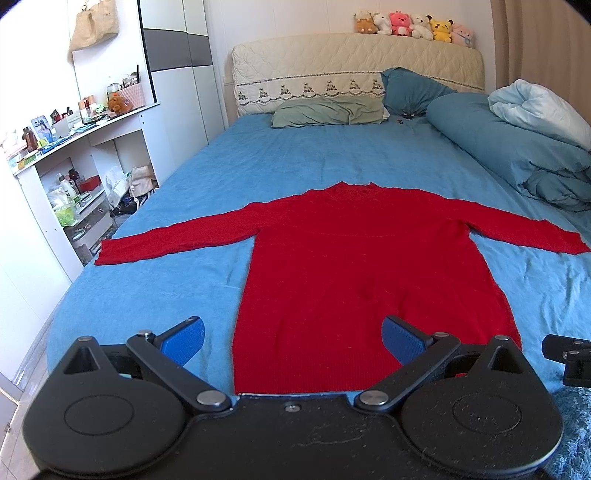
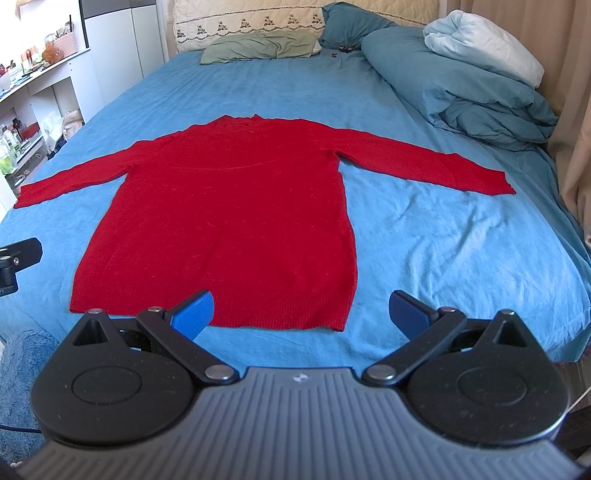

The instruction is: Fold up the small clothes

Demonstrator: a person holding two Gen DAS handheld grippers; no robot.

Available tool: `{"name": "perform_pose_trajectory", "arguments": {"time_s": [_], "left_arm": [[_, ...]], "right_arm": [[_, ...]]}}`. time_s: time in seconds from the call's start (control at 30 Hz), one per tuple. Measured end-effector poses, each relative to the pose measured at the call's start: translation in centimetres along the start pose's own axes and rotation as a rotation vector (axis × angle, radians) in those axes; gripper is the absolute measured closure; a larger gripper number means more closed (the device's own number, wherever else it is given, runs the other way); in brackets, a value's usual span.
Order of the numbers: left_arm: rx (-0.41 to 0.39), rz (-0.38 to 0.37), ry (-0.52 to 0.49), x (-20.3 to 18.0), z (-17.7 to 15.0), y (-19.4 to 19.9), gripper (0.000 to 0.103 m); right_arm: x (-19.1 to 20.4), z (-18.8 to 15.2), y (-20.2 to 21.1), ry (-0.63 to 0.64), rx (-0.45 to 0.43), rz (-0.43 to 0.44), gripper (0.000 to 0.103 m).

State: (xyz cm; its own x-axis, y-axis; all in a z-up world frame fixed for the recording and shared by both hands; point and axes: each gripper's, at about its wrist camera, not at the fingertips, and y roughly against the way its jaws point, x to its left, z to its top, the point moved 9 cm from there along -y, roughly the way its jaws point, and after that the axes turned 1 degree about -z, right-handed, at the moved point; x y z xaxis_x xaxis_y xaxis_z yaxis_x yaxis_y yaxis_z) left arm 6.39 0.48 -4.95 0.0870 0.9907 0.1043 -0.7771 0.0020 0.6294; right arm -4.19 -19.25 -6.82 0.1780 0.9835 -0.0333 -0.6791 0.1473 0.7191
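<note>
A red long-sleeved sweater lies flat on the blue bed sheet, both sleeves spread out to the sides, hem toward me. It also shows in the right wrist view. My left gripper is open and empty, hovering over the hem's left part. My right gripper is open and empty, over the hem's right corner. The right gripper's edge shows at the right of the left wrist view.
A green pillow, a blue pillow and a bunched blue duvet lie at the bed's head and right side. Cluttered white shelves stand left of the bed. Plush toys sit on the headboard.
</note>
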Motion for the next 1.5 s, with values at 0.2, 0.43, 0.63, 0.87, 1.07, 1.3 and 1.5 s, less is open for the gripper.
{"name": "perform_pose_trajectory", "arguments": {"time_s": [0.2, 0.43, 0.63, 0.87, 1.07, 1.3, 1.5], "left_arm": [[0.0, -0.001, 0.0, 0.0, 0.0, 0.0, 0.0], [-0.002, 0.003, 0.002, 0.2, 0.1, 0.1, 0.0], [-0.007, 0.01, 0.001, 0.3, 0.2, 0.3, 0.0], [-0.041, -0.004, -0.008, -0.5, 2.4, 0.7, 0.0], [-0.117, -0.053, -0.025, -3.1, 7.2, -0.5, 0.0], [-0.198, -0.12, -0.122, -9.2, 14.6, -5.1, 0.0], [-0.112, -0.249, -0.158, -16.6, 18.7, -12.7, 0.0]], "right_arm": [[0.0, 0.0, 0.0, -0.001, 0.001, 0.001, 0.0], [0.0, 0.0, 0.0, 0.0, 0.001, 0.001, 0.0], [0.1, 0.2, 0.1, 0.001, -0.001, 0.0, 0.0], [-0.9, 2.2, 1.2, -0.029, -0.037, 0.003, 0.0], [-4.9, 5.9, 1.5, -0.075, -0.095, -0.028, 0.0], [-14.3, 11.3, -0.5, -0.186, -0.154, -0.13, 0.0], [-21.6, 14.4, -5.4, -0.266, -0.148, -0.205, 0.0]]}}
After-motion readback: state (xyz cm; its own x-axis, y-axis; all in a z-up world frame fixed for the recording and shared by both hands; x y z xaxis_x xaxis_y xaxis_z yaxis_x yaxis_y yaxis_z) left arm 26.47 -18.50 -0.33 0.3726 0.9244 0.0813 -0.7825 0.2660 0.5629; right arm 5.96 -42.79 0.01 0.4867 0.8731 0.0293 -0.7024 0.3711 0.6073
